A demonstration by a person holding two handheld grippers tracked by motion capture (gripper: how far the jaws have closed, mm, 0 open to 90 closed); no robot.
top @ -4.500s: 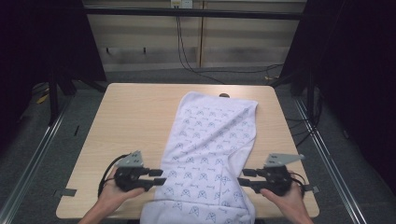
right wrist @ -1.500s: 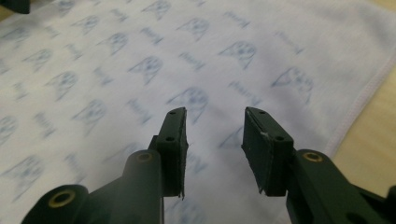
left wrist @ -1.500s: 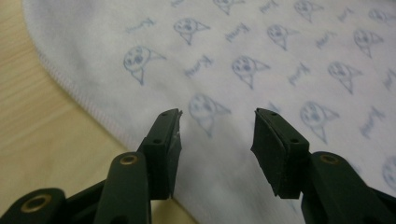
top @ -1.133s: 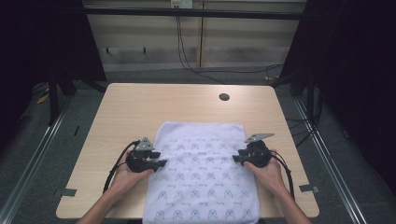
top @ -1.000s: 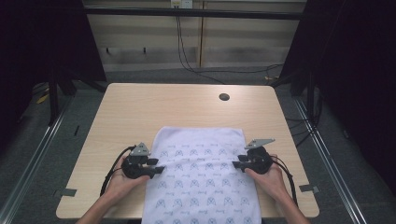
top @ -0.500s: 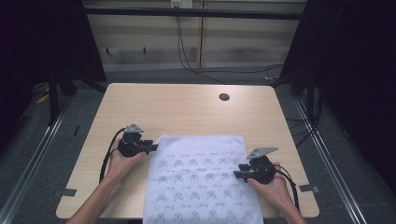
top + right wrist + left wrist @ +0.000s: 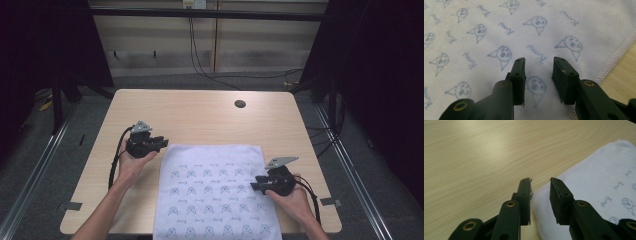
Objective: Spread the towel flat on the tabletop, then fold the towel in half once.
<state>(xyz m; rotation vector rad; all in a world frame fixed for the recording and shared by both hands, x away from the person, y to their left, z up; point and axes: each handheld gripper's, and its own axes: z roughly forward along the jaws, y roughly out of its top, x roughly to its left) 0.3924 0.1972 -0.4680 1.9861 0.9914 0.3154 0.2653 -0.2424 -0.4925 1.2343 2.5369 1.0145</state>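
1. Lying folded on the near half of the table (image 7: 200, 115), the towel (image 7: 215, 195) has its far edge running straight across the middle, and its near edge reaches the table's front edge.
2. Bare wood stretches well beyond the towel to the back edge, and a narrower strip stays free on each side.
3. The left gripper (image 7: 159, 144) sits just beside the towel's far left corner, over bare wood; its jaws have just been closing, with a gap between them and nothing pinched. In the left gripper view (image 7: 540, 182) the corner's stitched hem lies below the gap.
4. The right gripper (image 7: 256, 187) rests over the towel near its right edge, jaws apart and gripping nothing; in the right gripper view (image 7: 539, 61) printed cloth shows between them.
5. The towel is white with rows of small blue cartoon faces and writing, flat and smooth, with a pale stitched hem.
6. The table is light wood with a round dark hole (image 7: 240, 104) near its far right corner.
7. Cables hang on the wall behind; grey floor and dark frames flank the table.
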